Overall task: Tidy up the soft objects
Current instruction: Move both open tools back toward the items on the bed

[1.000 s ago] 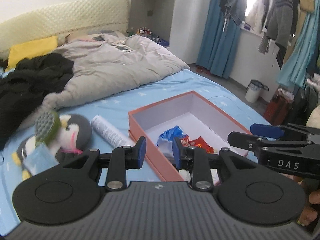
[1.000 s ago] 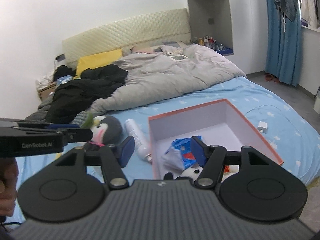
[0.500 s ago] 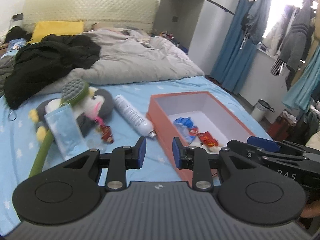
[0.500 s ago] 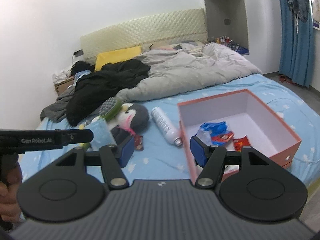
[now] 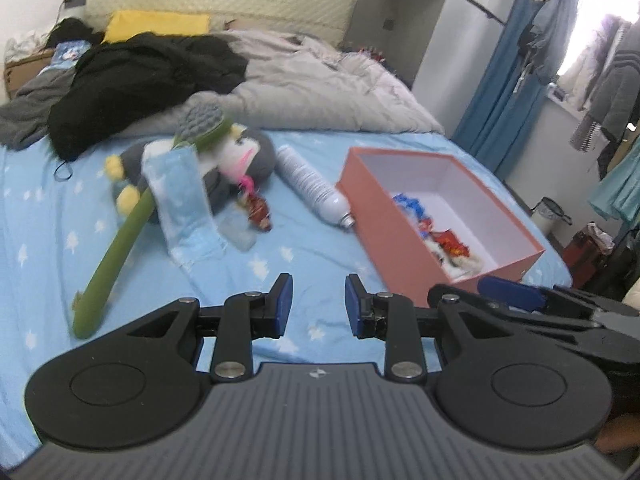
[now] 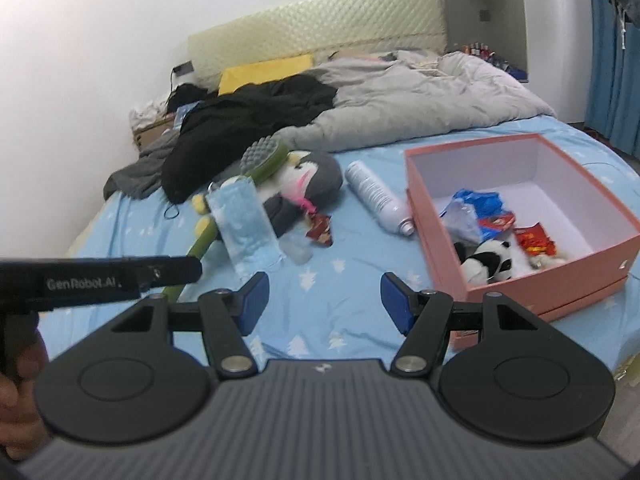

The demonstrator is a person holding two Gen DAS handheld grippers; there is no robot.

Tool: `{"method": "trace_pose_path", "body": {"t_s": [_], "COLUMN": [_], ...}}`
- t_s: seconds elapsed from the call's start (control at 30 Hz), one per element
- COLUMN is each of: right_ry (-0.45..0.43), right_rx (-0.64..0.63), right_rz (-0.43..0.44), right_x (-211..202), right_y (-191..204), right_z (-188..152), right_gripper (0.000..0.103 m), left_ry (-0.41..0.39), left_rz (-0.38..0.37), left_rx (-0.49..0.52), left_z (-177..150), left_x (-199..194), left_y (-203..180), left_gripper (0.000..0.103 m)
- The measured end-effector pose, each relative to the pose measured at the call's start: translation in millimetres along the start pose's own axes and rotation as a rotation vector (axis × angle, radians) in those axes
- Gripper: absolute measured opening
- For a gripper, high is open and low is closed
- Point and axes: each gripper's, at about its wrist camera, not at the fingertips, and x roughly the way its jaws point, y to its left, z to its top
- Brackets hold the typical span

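An open pink box (image 5: 516,258) (image 6: 592,280) sits on the blue star-print bed (image 5: 52,216) at the right, holding snack packets (image 6: 534,242) and a small panda plush (image 6: 490,262). A grey penguin plush (image 5: 240,164) (image 6: 308,184) lies left of it, with a green long-handled brush (image 5: 116,252), a light-blue wipes pack (image 5: 180,196) (image 6: 246,222) and a small red packet (image 5: 258,210) (image 6: 320,232) around it. My left gripper (image 5: 316,302) is open and empty above bare sheet. My right gripper (image 6: 324,300) is open and empty, beside the box's near-left corner.
A white spray can (image 5: 310,184) (image 6: 376,196) lies between penguin and box. A grey duvet (image 5: 320,88), black clothes (image 5: 140,76) and a yellow pillow (image 5: 156,26) fill the far bed. Blue curtains (image 5: 500,80), hanging clothes and a bin (image 5: 550,212) stand right.
Both grippers have drawn back and swung left from over the box. The penguin, brush and wipes pack now sit nearer the view's middle. The jaws of both stay open and empty.
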Motion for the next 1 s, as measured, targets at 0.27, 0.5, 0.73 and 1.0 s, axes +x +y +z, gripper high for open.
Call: {"method": "trace_pose_path", "body": {"t_s": [0.27, 0.5, 0.73, 1.0], "right_ry": [0.041, 0.064, 0.103, 0.151], "right_rx": [-0.002, 0.01, 0.001, -0.011], "right_rz": [0.011, 0.003, -0.006, -0.016], "right_x": [20, 46, 85, 142], "right_y": [8, 2, -3, -13], "right_z": [-8, -1, 8, 15], "right_gripper": [0.064, 0.064, 0.064, 0.081], "left_ry": [0.031, 0.058, 0.096, 0.133], "left_rz": [0.051, 0.07, 0.095, 0.153], "left_rx": [-0.051, -0.077, -0.098, -0.122], "left_z": [-2, 10, 18, 32], "left_x": [17, 46, 87, 146], "left_y": [28, 47, 72, 109], "left_gripper": [0.033, 0.037, 0.045, 0.059]}}
